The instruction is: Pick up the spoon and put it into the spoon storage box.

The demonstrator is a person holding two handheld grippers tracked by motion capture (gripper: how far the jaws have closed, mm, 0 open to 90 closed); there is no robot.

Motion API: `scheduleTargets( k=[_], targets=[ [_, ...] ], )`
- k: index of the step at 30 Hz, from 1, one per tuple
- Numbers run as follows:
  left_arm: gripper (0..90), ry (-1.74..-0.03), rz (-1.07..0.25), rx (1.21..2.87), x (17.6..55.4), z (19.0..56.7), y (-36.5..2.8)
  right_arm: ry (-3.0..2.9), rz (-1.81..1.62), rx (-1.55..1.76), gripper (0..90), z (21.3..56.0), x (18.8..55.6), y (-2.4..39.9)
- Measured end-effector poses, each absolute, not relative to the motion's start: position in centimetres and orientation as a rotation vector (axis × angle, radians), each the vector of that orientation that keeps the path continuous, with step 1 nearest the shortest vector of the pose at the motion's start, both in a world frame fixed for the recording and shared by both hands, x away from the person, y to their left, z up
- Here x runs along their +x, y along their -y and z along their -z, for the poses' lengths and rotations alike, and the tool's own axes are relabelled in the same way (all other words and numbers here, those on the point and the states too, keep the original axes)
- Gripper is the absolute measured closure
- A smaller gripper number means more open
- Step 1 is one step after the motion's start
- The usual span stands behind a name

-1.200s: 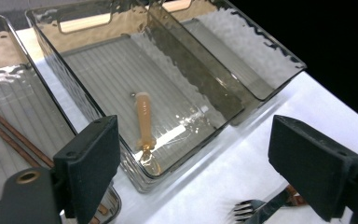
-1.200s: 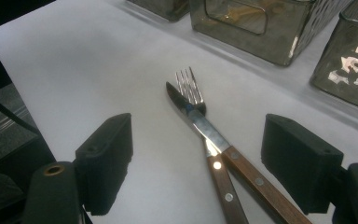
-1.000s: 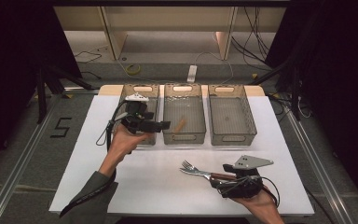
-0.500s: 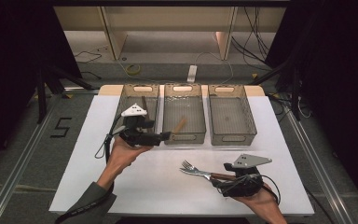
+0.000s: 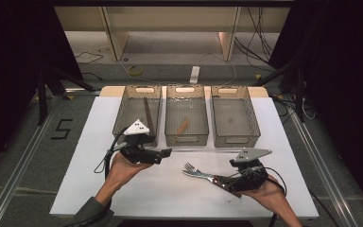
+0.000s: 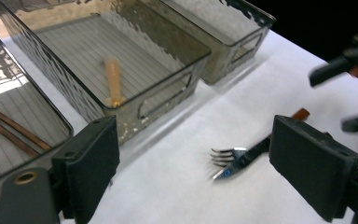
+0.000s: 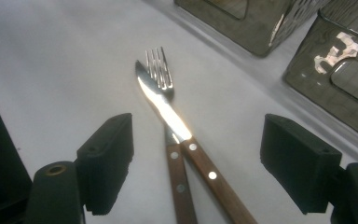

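Observation:
A fork and a knife with brown wooden handles lie crossed on the white table, near its front right. My right gripper stands open around their handles, low over the table. In the right gripper view the knife lies across the fork, with the pads apart on either side and touching neither. My left gripper hangs open and empty just in front of the left bin, pointing right. In the left gripper view the fork lies on the table beyond the open jaws.
Three translucent bins stand in a row at the back of the table. The left bin holds brown chopsticks, the middle bin a short wooden piece, and the right bin nothing that I can see. A dark floor surrounds the table.
My left gripper has come down from over the left bin toward the near side, to the table in front of the bins. The right gripper and the cutlery have not moved.

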State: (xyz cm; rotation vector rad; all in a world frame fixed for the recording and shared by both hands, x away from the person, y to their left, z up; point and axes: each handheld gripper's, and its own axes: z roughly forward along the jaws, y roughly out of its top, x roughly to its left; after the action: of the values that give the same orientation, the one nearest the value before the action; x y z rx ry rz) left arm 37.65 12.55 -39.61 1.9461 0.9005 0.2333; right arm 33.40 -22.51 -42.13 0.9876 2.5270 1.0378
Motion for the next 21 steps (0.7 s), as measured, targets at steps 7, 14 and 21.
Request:
scheduleTargets(
  k=[7,14,21],
  targets=[
    [15.7,-0.896,-0.268,1.934,36.0,40.3,-13.8,-2.597,-0.937,0.964,27.1,42.3,35.2,22.4],
    [15.8,-0.899,-0.284,1.906,34.8,40.8,-14.8,-2.643,-0.874,0.950,27.2,42.8,35.6,22.2],
    [15.7,-0.890,-0.313,1.903,34.2,40.8,-15.2,-2.667,-0.858,0.947,27.4,43.1,36.1,22.1]
  ],
)
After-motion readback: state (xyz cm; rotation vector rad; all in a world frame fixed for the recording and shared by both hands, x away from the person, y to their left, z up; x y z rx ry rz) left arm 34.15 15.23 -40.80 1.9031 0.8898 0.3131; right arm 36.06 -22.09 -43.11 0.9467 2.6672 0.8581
